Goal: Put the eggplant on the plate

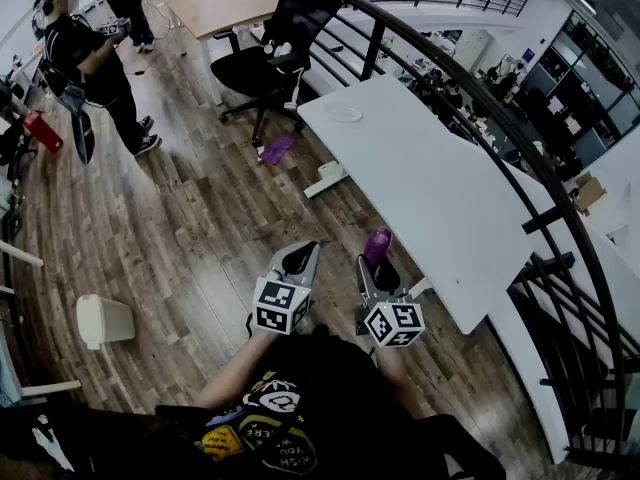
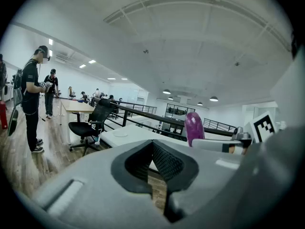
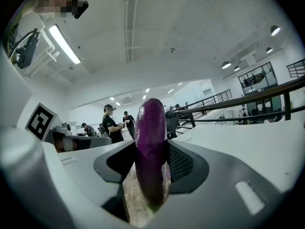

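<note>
Right gripper view: eggplant (image 3: pixel 151 128) upright, clamped in right hand-held gripper (image 3: pixel 150 168).

Far plate (image 1: pixel 343 113): faint, too small

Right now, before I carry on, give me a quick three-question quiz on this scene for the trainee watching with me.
1. True or false: the eggplant already lies on the plate.
2. Multiple choice: what is between the jaws of the left gripper? A. the eggplant B. nothing C. a cup
3. Short answer: what piece of furniture does the plate rest on?

Key
1. False: the right gripper is shut on it, away from the plate.
2. B: the jaws are together with nothing in them.
3. The white table.
</note>
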{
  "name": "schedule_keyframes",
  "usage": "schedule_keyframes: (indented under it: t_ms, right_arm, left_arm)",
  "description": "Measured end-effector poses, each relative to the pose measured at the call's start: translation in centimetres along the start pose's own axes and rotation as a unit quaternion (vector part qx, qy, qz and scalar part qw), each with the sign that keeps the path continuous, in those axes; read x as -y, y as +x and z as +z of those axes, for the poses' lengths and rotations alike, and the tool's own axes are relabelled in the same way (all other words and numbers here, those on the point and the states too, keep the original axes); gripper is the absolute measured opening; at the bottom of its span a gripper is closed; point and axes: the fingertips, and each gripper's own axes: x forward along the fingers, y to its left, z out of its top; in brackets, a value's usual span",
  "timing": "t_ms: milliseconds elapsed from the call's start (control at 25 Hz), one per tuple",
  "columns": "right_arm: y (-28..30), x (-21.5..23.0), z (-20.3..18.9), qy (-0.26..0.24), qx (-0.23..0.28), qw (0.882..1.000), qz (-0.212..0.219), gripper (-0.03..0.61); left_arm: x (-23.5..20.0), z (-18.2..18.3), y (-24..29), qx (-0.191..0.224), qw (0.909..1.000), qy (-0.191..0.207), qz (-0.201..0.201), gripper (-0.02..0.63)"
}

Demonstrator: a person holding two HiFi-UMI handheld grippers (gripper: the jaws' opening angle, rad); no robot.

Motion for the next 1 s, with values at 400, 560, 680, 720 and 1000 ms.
schedule_keyframes:
  t_ms: [400,560,680,720,1000]
  right_arm:
    - [0.7,-0.3,-0.2,0.002,-0.002,1.0,0.002,0.206]
    - [1.1,-0.6,-0.2,0.004,-0.002,1.0,0.006,0.206]
    - [1.3,-0.8,-0.1,0.006,0.004,1.0,0.01,0.206]
    - [1.3,-0.9,-0.1,0.005,0.005,1.0,0.012,0.206]
    - [1.7,-1.4,-0.2,0.003,0.002,1.0,0.011,0.206]
  left_arm:
    - [-0.9,-0.1,-0.1,0.0,1.0,-0.005,0.004,0.005]
    - [-1.3,-0.1,0.0,0.0,1.0,-0.006,0.005,0.005]
    - [-1.6,-0.2,-0.1,0.0,1.0,-0.008,0.006,0.005]
    - [-1.7,-0.3,-0.1,0.0,0.9999,-0.008,0.006,0.005]
    - [-2.5,-0.1,-0.2,0.002,0.9999,-0.014,0.005,0.005]
